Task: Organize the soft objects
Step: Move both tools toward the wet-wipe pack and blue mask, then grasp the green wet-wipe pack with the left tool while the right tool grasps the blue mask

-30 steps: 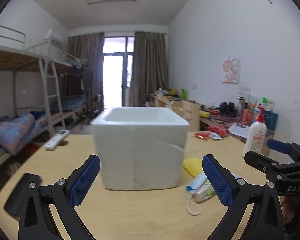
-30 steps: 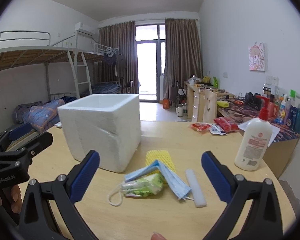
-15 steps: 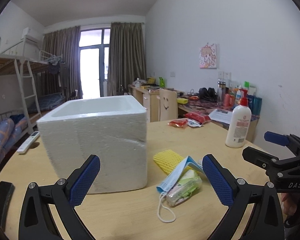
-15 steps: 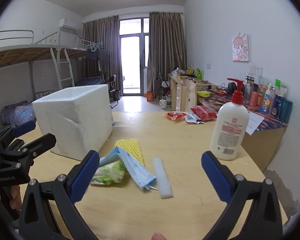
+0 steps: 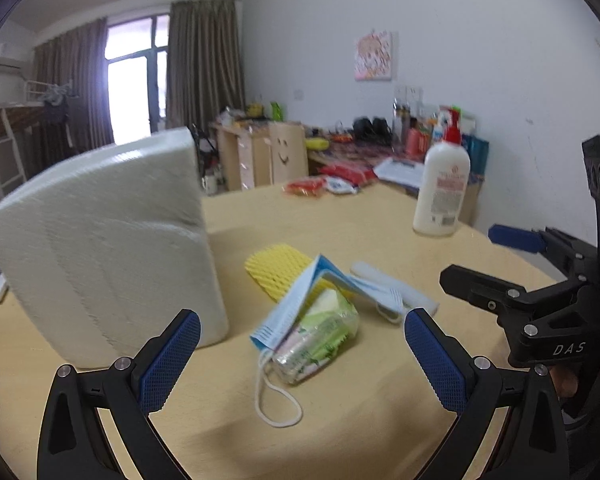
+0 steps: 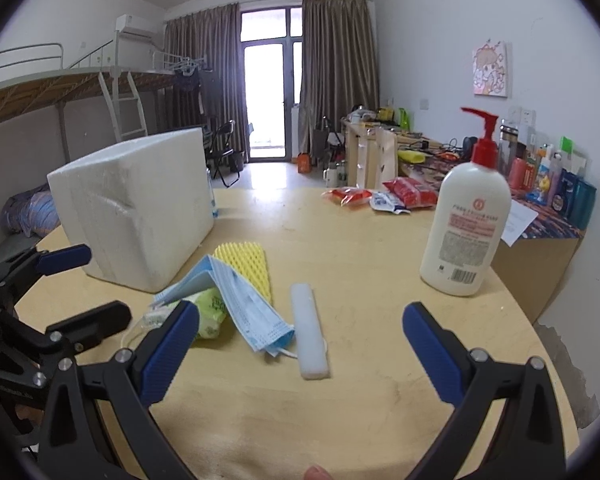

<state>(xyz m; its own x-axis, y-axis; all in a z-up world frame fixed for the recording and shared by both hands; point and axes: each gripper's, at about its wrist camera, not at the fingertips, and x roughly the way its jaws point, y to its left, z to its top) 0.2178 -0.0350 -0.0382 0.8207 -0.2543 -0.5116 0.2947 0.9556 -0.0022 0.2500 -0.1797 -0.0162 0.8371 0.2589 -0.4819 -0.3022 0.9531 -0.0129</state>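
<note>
The right gripper (image 6: pixel 300 350) hovers over the wooden table (image 6: pixel 364 240), jaws wide apart, holding nothing. Between its blue pads lies a white foam strip (image 6: pixel 310 336), touching a blue face mask (image 6: pixel 240 304) draped over a green tissue pack (image 6: pixel 210 312) and yellow foam net (image 6: pixel 246 262); a white foam box (image 6: pixel 136 204) stands left, a lotion bottle (image 6: pixel 466 224) right

One white foam box (image 6: pixel 140 208) is sitting on the worktop (image 6: pixel 340 248). Just beside the box are lying one yellow foam net (image 6: pixel 246 260), one blue face mask (image 6: pixel 244 308), one green tissue pack (image 6: pixel 210 312) and one white foam strip (image 6: pixel 310 332). Well apart from the box, one lotion bottle (image 6: pixel 466 224) is standing, and three snack packets (image 6: pixel 380 198) are lying behind it.
</note>
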